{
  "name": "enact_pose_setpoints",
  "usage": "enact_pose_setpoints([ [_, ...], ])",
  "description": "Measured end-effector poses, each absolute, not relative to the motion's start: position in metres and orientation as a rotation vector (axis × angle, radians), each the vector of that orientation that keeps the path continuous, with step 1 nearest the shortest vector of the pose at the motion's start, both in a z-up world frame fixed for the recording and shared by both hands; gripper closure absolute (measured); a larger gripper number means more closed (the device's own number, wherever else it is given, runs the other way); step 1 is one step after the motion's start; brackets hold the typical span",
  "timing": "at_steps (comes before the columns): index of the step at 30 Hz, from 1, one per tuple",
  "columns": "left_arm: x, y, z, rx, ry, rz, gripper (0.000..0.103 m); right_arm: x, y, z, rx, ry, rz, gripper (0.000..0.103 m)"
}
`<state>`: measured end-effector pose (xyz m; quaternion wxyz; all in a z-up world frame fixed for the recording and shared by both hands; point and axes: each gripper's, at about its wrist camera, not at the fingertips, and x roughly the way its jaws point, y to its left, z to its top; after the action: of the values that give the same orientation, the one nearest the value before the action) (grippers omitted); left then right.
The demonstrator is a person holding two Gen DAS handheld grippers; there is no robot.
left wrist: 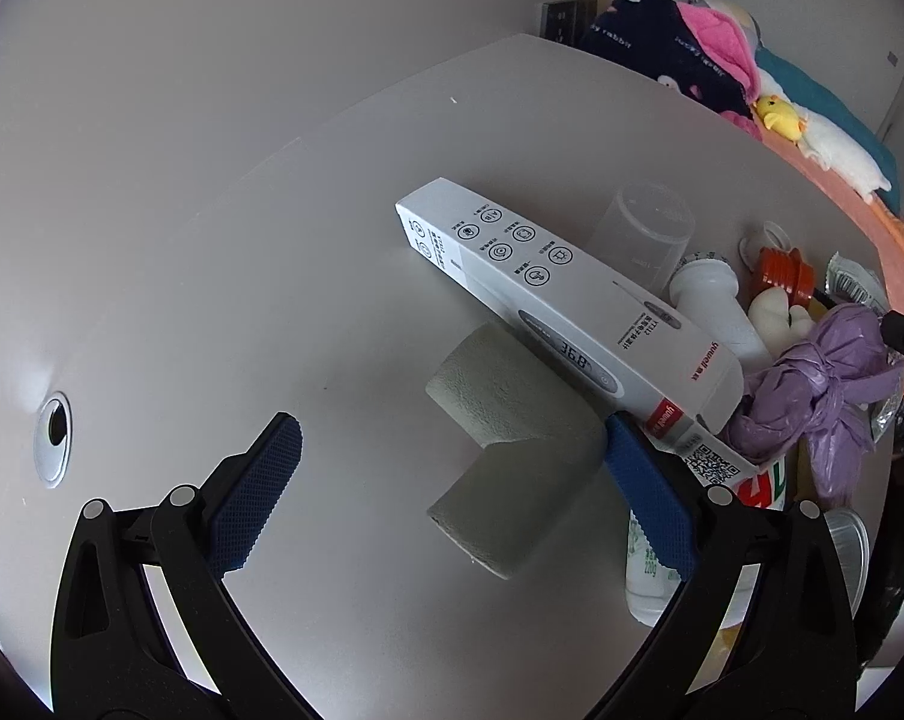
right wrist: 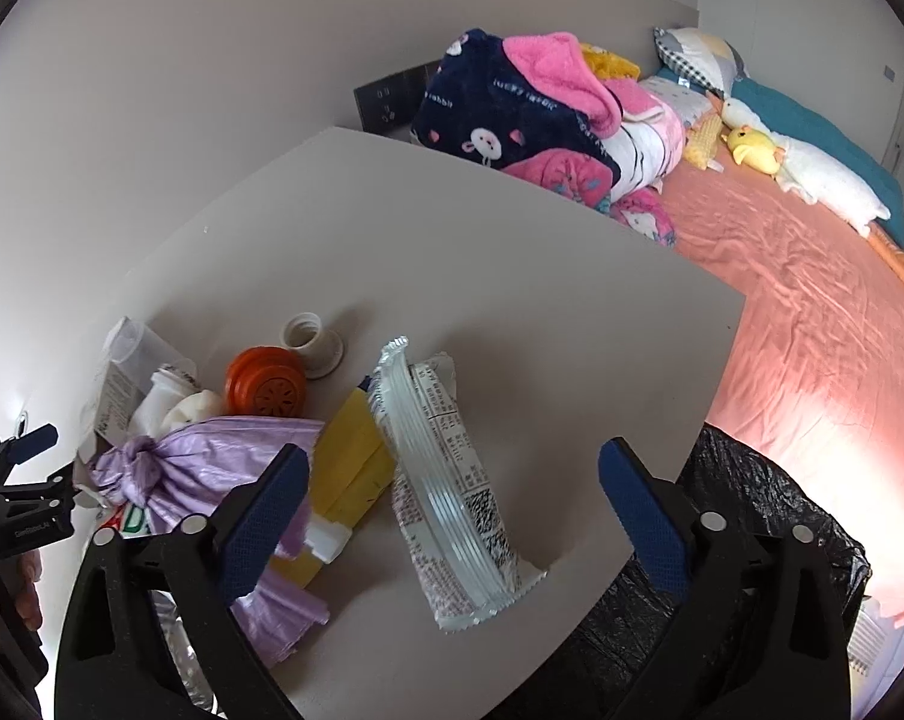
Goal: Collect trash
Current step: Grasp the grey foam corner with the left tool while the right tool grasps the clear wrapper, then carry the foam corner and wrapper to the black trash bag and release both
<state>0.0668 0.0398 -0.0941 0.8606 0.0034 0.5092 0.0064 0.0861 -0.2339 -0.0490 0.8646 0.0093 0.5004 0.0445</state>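
My left gripper (left wrist: 452, 429) is open and points down at a grey foam elbow piece (left wrist: 512, 426) lying on the white table (left wrist: 242, 300). The foam sits between the pads, close to the right pad and well away from the left one. Behind the foam lies a long white thermometer box (left wrist: 572, 300). My right gripper (right wrist: 452, 462) is open above a crinkled snack wrapper with a clear tray (right wrist: 452, 480), which lies between its fingers untouched. A yellow packet (right wrist: 350, 468) and a knotted purple bag (right wrist: 212, 468) lie to the wrapper's left.
A black trash bag (right wrist: 752, 510) hangs open at the table's near right corner. An orange cap (right wrist: 266, 384), a white pipe fitting (right wrist: 311, 342) and a clear cup (left wrist: 644, 234) stand among the pile. A bed with blankets and plush toys (right wrist: 812, 300) lies beyond the table.
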Motion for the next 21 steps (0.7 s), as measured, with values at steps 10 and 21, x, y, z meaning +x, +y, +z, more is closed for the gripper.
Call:
enact_pose_setpoints([
  [10,0.076,0.040,-0.102,0.011,1.101,0.023,0.007,0.092,-0.239,-0.067,0.040,1.107,0.071,0.068],
  [21,0.066,0.054,-0.100,-0.050,1.081,0.039,0.043,0.079,-0.242,-0.051,0.117,1.081,0.098,0.069],
])
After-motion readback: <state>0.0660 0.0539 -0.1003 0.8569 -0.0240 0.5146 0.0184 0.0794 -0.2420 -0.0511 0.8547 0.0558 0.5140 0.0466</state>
